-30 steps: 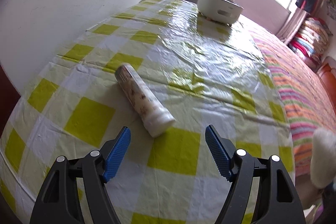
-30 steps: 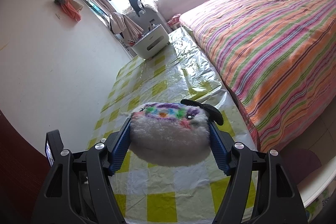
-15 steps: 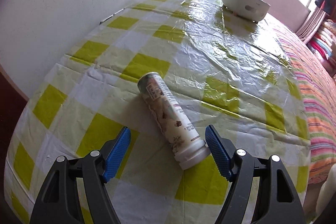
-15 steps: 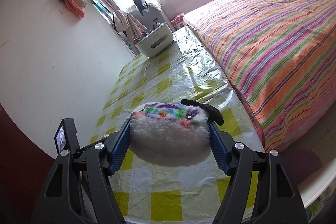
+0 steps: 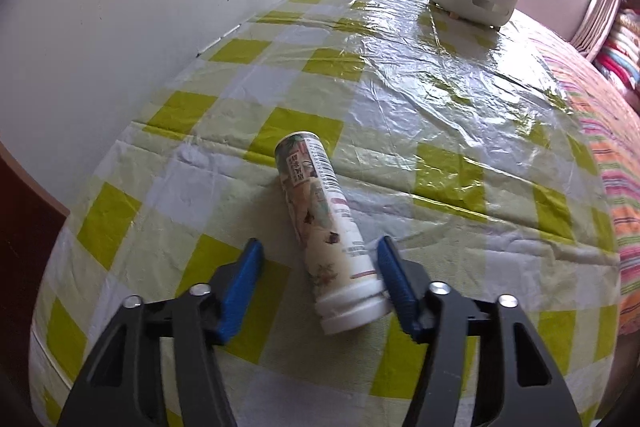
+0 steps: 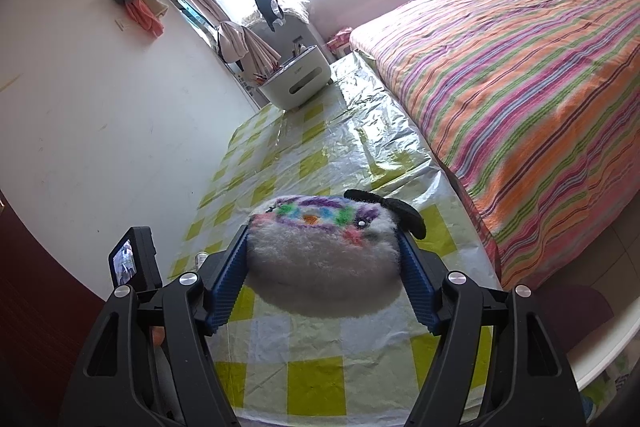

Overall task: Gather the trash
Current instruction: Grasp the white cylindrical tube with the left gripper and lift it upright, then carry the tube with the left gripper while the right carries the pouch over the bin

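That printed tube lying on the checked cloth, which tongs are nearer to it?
Left. The left tongs are closing around the tube, its capped end between the blue pads. The right tongs sit off to the side, gripping a fluffy white pouch.

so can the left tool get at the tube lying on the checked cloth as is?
Probably yes. The tube lies flat with its capped end already between the left tool's closing jaws; one pad looks against the cap, the other has a gap. Nothing blocks it on the tablecloth.

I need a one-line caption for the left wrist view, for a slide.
Left gripper closing around a bottle lying on the yellow-checked tablecloth; one pad touches its cap end.
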